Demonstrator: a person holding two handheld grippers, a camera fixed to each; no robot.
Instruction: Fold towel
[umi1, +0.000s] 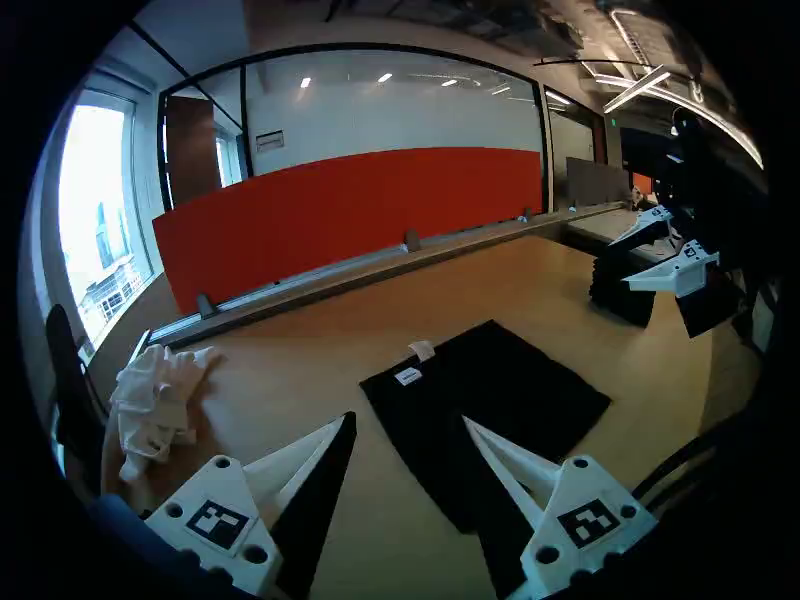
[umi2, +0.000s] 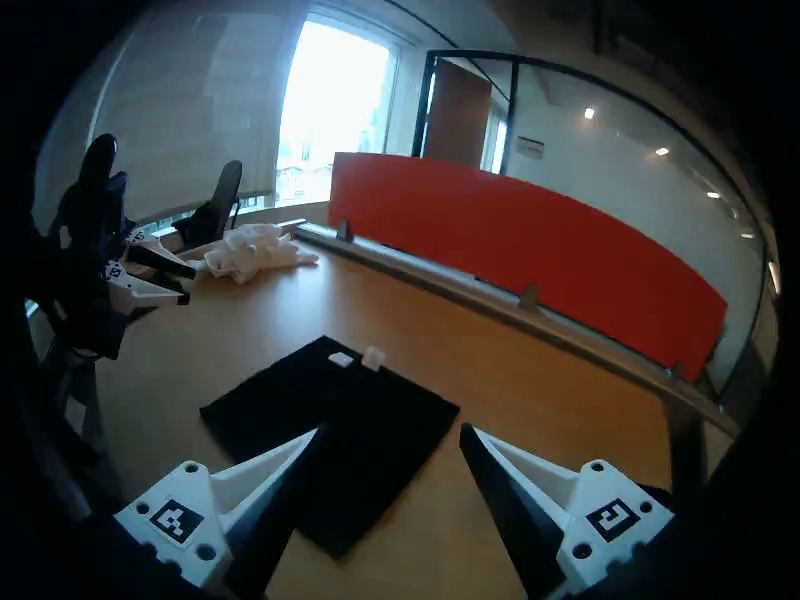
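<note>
Both spread wide and empty, left gripper (umi1: 407, 418) and right gripper (umi2: 392, 430) hover over the flat black towel (umi1: 500, 390).

Towel (umi1: 490, 410) on table (umi1: 300, 370); cloth heap (umi1: 155, 400) well left of it (left gripper view); partition (umi1: 350, 210) behind both.

Item 1: my left gripper (umi1: 408, 420). Fingers (umi1: 305, 462) spread wide, tips level, held in the air above the bench (umi1: 300, 370) and aimed across it toward the far edge.

Item 2: my right gripper (umi2: 390, 432). Fingers (umi2: 520, 472) equally parted, raised off the bench, also aimed toward the far edge. The two grippers are well apart, at opposite ends.
</note>
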